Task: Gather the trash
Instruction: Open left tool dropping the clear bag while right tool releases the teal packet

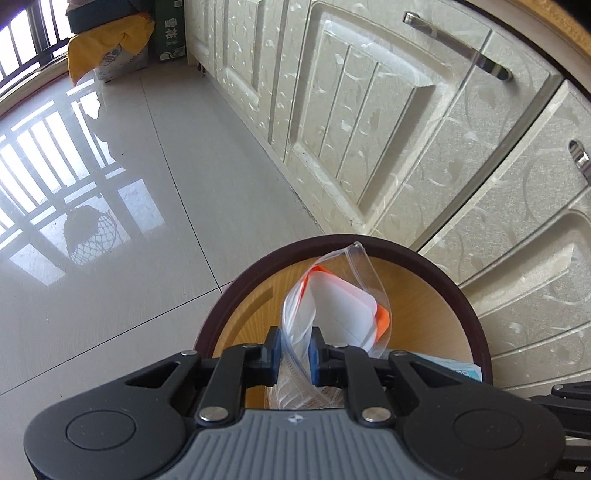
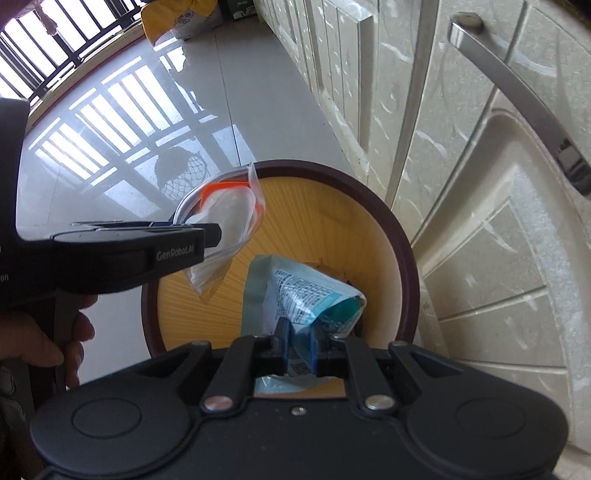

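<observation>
A round bin with a dark brown rim point(image 1: 258, 266) and a wood-yellow inside stands on the floor against the cabinets. My left gripper point(image 1: 294, 347) is shut on a clear zip bag point(image 1: 340, 302) with white and orange contents, held over the bin's mouth. In the right wrist view the same bag point(image 2: 229, 210) hangs from the left gripper point(image 2: 218, 236) above the bin's left rim point(image 2: 402, 251). My right gripper point(image 2: 299, 343) is shut on a crumpled blue and teal printed wrapper point(image 2: 306, 295), which reaches down into the bin. A corner of that wrapper point(image 1: 458, 369) shows in the left wrist view.
Cream embossed cabinet doors point(image 1: 369, 129) with metal handles point(image 2: 517, 103) run along the right, close to the bin. Glossy grey floor tiles point(image 1: 129, 221) spread to the left. A yellow sack point(image 1: 107, 51) and a green box point(image 1: 170, 33) stand far off by a barred window. A person's hand point(image 2: 37, 343) grips the left tool.
</observation>
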The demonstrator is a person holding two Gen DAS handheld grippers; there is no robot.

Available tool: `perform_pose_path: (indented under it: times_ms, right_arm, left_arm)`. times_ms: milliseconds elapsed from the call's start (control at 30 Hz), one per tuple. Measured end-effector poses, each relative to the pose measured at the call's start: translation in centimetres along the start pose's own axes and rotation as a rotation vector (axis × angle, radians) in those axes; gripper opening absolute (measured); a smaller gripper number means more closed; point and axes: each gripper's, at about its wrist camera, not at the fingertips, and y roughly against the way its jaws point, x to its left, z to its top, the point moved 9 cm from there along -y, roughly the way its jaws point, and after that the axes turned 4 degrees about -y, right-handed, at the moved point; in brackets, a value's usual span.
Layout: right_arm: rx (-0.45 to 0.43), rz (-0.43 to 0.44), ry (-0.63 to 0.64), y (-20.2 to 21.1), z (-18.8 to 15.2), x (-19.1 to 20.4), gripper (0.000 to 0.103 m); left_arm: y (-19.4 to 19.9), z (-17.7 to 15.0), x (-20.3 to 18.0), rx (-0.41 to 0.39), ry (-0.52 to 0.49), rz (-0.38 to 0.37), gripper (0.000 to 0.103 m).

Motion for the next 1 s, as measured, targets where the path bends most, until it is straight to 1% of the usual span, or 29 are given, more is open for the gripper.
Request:
perform_pose_path:
  times_ms: [33,67,100,300,367,567,667,767,900,967,1000]
  right_arm:
    - [0.004,0.007,-0.002,-0.2,0.2,0.0,0.019]
    - [0.01,0.013,-0.004,-0.2,0.1,0.1,0.028]
    - [0.014,0.013,-0.006,-0.3,0.1,0.1,0.031]
    - [0.049,-0.007,0.021,-0.8,0.0,0.4,0.036]
    - [0.063,-0.014,0.032,-1.0,-0.3,0.3,0.036]
    - [0.09,-0.031,0.057,-0.8,-1.2,0.0,0.037]
    - [0.094,-0.041,0.073,-0.4,-1.4,-0.4,0.038]
    - [0.091,-0.054,0.081,0.0,-1.6,-0.7,0.043]
    - [0.086,-0.066,0.09,0.9,-1.8,-1.3,0.047]
    - [0.077,-0.067,0.096,1.4,-1.8,-1.4,0.048]
    - [0.072,-0.067,0.097,1.6,-1.7,-1.4,0.05]
  left_arm:
    - [-0.2,0.0,0.0,0.008,-0.005,0.004,0.022]
    - [-0.4,-0.1,0.0,0.014,-0.006,0.004,0.022]
    - [-0.6,-0.1,0.0,0.018,-0.005,0.005,0.022]
    - [-0.9,-0.8,0.1,0.046,0.0,-0.002,0.028]
    - [-0.8,-1.0,0.2,0.053,-0.002,-0.002,0.033]
    - [-0.1,-1.8,0.4,0.072,0.006,-0.003,0.035]
    - [0.6,-2.5,0.3,0.085,0.005,-0.007,0.037]
    - [1.3,-3.4,0.5,0.099,0.014,-0.008,0.039]
    - [2.6,-4.4,1.0,0.106,0.035,-0.002,0.042]
    - [3.3,-4.8,1.3,0.109,0.047,0.002,0.048]
    - [3.7,-5.1,1.4,0.111,0.054,0.001,0.049]
